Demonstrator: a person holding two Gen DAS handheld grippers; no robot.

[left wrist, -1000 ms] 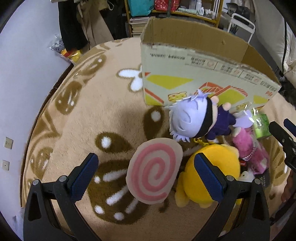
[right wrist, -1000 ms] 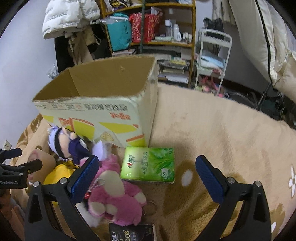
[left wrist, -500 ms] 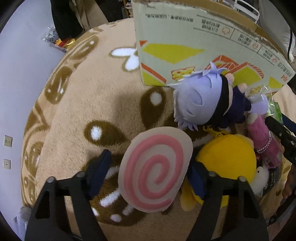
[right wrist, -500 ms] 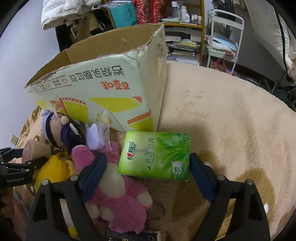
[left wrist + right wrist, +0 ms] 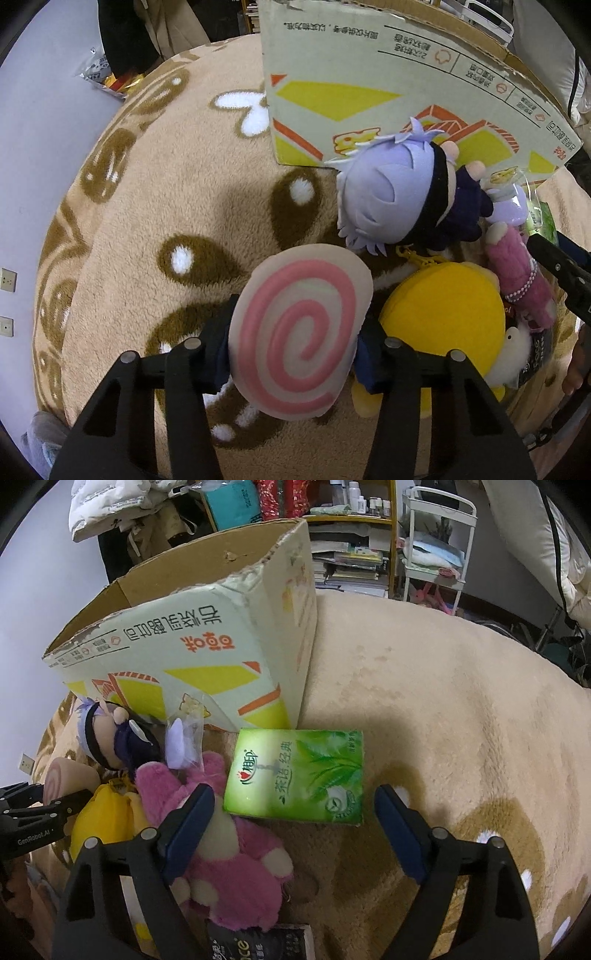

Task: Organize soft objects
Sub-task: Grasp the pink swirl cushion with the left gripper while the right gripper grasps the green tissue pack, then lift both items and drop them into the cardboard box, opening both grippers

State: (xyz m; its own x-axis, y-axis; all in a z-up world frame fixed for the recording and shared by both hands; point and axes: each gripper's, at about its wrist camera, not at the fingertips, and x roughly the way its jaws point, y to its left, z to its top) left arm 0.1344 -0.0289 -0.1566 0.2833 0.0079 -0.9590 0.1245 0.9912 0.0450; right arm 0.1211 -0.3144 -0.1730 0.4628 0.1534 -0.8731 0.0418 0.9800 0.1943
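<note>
A round plush with a pink swirl (image 5: 299, 332) lies on the beige rug. My left gripper (image 5: 291, 343) points down over it, and its closing jaws press on the plush's left and right edges. A green tissue pack (image 5: 295, 775) lies flat in front of the cardboard box (image 5: 203, 657). My right gripper (image 5: 293, 790) straddles the pack; its jaws are closing, with a gap on both sides. A pink bear plush (image 5: 229, 856) lies under its left finger (image 5: 188, 823). A purple-haired doll (image 5: 388, 195) and a yellow plush (image 5: 443, 314) lie beside the swirl plush.
The open cardboard box (image 5: 369, 92) stands just behind the toys. A small bagged purple item (image 5: 181, 746) and a black packet (image 5: 258, 941) lie among them. The patterned rug (image 5: 147, 221) stretches left to a wall. Shelves and a white cart (image 5: 436, 535) stand far back.
Both grippers sank toward the rug. The left jaws went from wide apart to touching the swirl plush. The right jaws narrowed a little around the tissue pack.
</note>
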